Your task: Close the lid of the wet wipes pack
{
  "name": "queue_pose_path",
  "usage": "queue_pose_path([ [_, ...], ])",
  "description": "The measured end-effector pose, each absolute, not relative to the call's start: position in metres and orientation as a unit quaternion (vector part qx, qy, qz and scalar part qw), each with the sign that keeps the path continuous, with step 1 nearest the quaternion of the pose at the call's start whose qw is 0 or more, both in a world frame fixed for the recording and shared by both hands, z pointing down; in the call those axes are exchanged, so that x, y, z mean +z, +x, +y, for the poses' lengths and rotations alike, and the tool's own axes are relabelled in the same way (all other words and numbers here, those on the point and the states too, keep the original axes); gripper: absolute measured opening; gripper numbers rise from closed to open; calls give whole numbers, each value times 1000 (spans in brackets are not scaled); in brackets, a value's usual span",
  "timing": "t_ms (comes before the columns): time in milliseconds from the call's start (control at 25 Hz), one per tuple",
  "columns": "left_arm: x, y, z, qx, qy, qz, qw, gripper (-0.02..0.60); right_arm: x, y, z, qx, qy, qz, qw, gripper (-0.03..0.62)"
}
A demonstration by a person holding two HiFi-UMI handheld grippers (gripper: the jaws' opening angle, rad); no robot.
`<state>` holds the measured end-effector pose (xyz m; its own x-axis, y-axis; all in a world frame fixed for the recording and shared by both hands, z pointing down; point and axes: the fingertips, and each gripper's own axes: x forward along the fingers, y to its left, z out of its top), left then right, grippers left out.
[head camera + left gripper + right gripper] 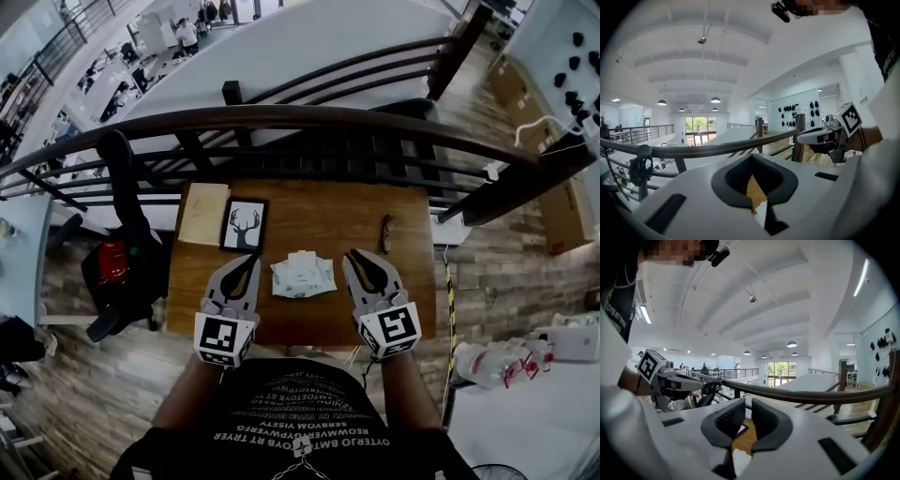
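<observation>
Approaching stage only, not yet touching anything. Holding left gripper (255,260) and right gripper (360,255) low over front part of wooden table (309,202), one on each side of wet wipes pack (303,278). Lying flat near front-middle of tabletop, between both tools and apart from each. Reading left gripper as closed, tips meeting, nothing pinched. Reading right gripper as slightly parted, with a thin gap between ribbed pads and nothing in that gap.

Judging lid (303,257) as open: looks like a pale flap standing off far edge of pack, but too small to confirm hinge side.

Next move likely calls for:
- reaching forward and inward with one tool
- getting a tip behind flap and folding it over onto pack
- pressing down flat until seated
- steadying pack with other tool, probably, given light weight and smooth wood, so likely to slide or tip under a one-sided push

Leaving alone framed deer picture (244,225) and beige paper (203,214) at far left, plus small dark item (385,232) at far right, all well apart from pack.
</observation>
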<state>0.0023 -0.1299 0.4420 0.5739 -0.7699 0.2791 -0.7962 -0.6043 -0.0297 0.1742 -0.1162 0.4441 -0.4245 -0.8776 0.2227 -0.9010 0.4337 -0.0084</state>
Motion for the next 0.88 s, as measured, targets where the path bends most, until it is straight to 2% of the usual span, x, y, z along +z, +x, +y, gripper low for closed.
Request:
queue_pose_path([
  [200, 444, -1, -130, 135, 884, -444, 54, 28, 464, 173, -121, 78, 531, -836, 112, 15],
  [680, 444, -3, -151, 137, 896, -420, 48, 28, 509, 165, -140, 123, 537, -824, 133, 15],
  [880, 449, -15, -154, 134, 894, -424, 55, 28, 544, 157, -148, 147, 527, -821, 165, 15],
])
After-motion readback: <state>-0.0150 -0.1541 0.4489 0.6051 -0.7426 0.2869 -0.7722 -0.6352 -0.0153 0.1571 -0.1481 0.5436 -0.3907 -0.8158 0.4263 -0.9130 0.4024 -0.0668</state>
